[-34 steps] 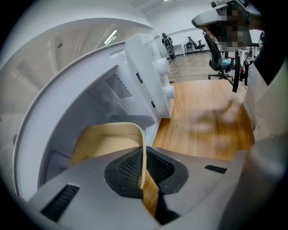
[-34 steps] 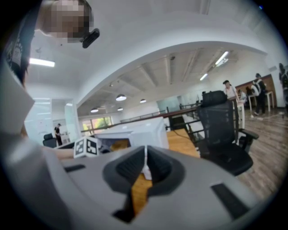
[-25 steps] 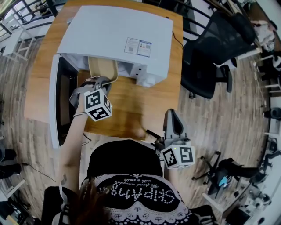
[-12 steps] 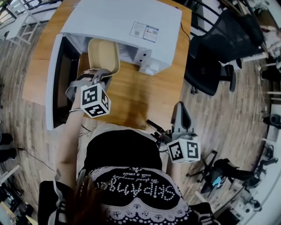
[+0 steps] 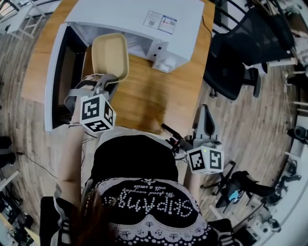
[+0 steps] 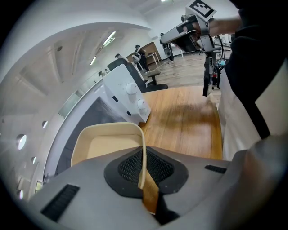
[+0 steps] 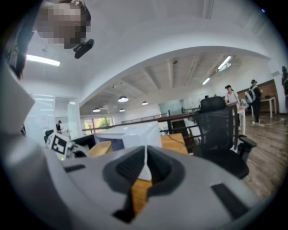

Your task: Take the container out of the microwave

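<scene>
Change: a second earlier the cream rectangular plastic container (image 5: 109, 55) is mostly inside the boxy white microwave (image 5: 130, 14). Now nearly all of it is out in front of the open cavity, above the wooden bench (image 5: 149, 96). The left gripper (image 5: 107, 79) has drawn back toward the person, bringing the container along.
Left gripper: clenched on the container's near rim, with the thin wall pinched between its dark ribbed pads (image 6: 155, 167).
Container: open side up, long side pointing away from the person, far end just at the microwave's mouth. Whether its base touches the bench cannot be told.
Microwave door (image 5: 52, 79): swung wide open, to the left of the container.
Right gripper (image 5: 204, 111): jaws pressed together with nothing between them. It is off the bench's near right edge, well apart from the container.
</scene>
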A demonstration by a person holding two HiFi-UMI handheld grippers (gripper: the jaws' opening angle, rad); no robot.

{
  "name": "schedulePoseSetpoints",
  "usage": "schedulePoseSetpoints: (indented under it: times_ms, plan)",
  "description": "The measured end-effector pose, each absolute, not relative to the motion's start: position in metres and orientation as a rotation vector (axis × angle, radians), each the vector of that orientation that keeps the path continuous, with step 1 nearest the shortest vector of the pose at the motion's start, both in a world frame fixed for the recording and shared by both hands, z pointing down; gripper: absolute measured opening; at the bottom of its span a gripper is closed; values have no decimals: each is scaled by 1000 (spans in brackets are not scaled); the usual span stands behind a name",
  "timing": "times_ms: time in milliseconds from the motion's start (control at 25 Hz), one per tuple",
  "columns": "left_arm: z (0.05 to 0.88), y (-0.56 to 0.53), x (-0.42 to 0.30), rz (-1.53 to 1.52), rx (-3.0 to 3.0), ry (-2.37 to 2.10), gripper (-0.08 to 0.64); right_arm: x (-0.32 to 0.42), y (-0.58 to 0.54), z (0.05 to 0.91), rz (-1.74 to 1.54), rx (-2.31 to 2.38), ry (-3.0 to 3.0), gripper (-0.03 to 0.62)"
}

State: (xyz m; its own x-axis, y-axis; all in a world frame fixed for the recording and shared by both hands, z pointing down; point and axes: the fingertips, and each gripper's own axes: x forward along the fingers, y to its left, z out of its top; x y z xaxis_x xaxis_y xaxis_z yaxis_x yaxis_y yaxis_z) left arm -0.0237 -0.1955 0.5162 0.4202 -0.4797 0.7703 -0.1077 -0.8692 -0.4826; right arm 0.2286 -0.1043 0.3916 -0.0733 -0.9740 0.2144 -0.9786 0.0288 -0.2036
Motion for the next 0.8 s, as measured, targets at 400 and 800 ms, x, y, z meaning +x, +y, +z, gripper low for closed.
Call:
schedulePoseSetpoints:
  times_ms: [400,800]
  plan:
    - [501,-153,-33,-1421,-2311,499,40,226,-100,388,443,2089,-2287,37]
    - [482,-105,-38,-1367,-2388,368,40,209,-94,380,398,2077,-2309,36]
